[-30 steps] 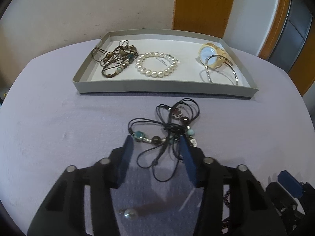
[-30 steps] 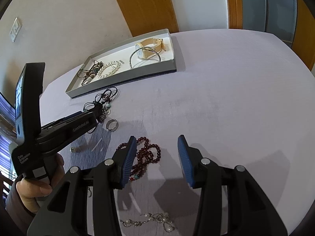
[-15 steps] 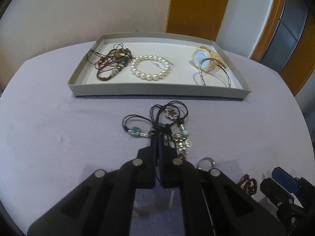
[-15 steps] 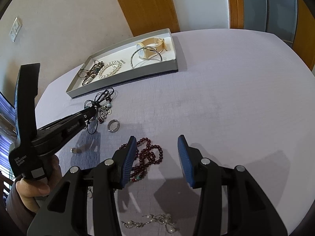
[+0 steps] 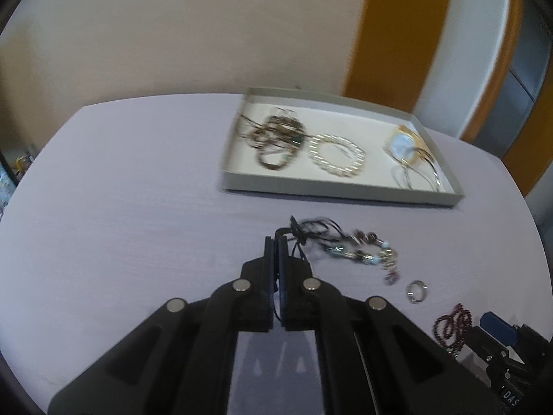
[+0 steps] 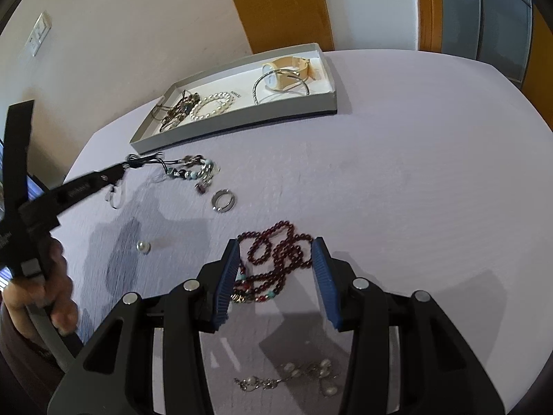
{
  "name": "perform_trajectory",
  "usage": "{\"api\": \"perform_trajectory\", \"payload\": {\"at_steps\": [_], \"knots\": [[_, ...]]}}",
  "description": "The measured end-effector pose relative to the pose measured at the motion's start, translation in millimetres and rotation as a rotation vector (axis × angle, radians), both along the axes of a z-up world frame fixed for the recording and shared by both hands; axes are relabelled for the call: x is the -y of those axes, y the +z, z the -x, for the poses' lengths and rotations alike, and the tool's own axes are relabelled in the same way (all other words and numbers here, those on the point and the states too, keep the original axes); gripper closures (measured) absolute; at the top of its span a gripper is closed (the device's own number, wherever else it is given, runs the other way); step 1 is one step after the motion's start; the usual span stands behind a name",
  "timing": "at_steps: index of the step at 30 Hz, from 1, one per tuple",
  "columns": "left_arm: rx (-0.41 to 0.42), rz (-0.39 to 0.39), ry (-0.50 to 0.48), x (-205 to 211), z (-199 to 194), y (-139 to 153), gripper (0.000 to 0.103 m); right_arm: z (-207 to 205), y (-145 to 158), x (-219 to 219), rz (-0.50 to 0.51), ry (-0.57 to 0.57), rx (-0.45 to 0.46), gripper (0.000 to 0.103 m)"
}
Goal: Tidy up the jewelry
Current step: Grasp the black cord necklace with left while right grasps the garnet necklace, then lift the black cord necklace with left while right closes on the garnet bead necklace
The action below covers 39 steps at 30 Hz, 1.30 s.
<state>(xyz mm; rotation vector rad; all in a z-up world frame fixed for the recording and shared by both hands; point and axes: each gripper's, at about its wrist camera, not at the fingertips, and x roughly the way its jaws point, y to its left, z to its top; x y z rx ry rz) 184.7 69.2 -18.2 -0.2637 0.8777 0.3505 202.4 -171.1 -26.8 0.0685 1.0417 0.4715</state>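
Note:
My left gripper (image 5: pixel 276 242) is shut on the black cords of a beaded cord necklace (image 5: pixel 359 250), which trails to the right over the lilac table; it also shows in the right wrist view (image 6: pixel 188 170), with the left gripper (image 6: pixel 119 169) beside it. My right gripper (image 6: pixel 276 263) is open, its blue pads (image 6: pixel 228 276) either side of a dark red bead bracelet (image 6: pixel 276 259). The grey tray (image 5: pixel 338 192) at the back holds cord bracelets (image 5: pixel 276 138), a pearl bracelet (image 5: pixel 337 155), a watch (image 5: pixel 402 145) and a bangle (image 5: pixel 418 173).
A silver ring (image 6: pixel 223 201) lies between the necklace and the red beads. A loose pearl (image 6: pixel 142 246) sits to the left. A silver pearl chain (image 6: pixel 293 377) lies under my right gripper. The tray (image 6: pixel 242 124) stands near the wall.
My left gripper closed on the necklace cords, then swung left and lifted, dragging the necklace with it. My right gripper moved forward until its pads straddle the red beads.

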Motion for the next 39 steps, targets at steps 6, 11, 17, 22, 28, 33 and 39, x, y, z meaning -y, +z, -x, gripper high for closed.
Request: {"api": "perform_trajectory", "payload": {"at_steps": [6, 11, 17, 22, 28, 33, 39], "knots": [[0.008, 0.011, 0.031, -23.2, 12.7, 7.4, 0.1, 4.1, -2.5, -3.9, 0.006, 0.007, -0.004, 0.057], [-0.013, 0.023, -0.042, -6.6, 0.6, 2.4, 0.1, 2.4, -2.4, -5.7, 0.007, 0.008, -0.002, 0.057], [-0.066, 0.049, -0.079, 13.7, -24.1, -15.2, 0.095, -1.0, -0.4, -1.5, 0.007, 0.006, 0.007, 0.057], [-0.086, 0.051, -0.085, 27.6, -35.9, -25.6, 0.06, -6.3, -0.6, 2.3, 0.004, 0.002, 0.009, 0.057], [-0.11, 0.03, -0.094, 43.8, -48.7, -31.5, 0.056, -10.2, -3.2, 3.7, 0.001, 0.002, 0.0, 0.057], [-0.116, -0.017, -0.081, 51.9, -55.1, -33.8, 0.056, -11.3, -3.6, 6.0, -0.002, -0.003, -0.002, 0.057], [-0.119, -0.013, -0.073, 52.4, -56.2, -34.5, 0.056, -12.7, -5.9, 4.7, -0.003, -0.001, -0.01, 0.057]]}}
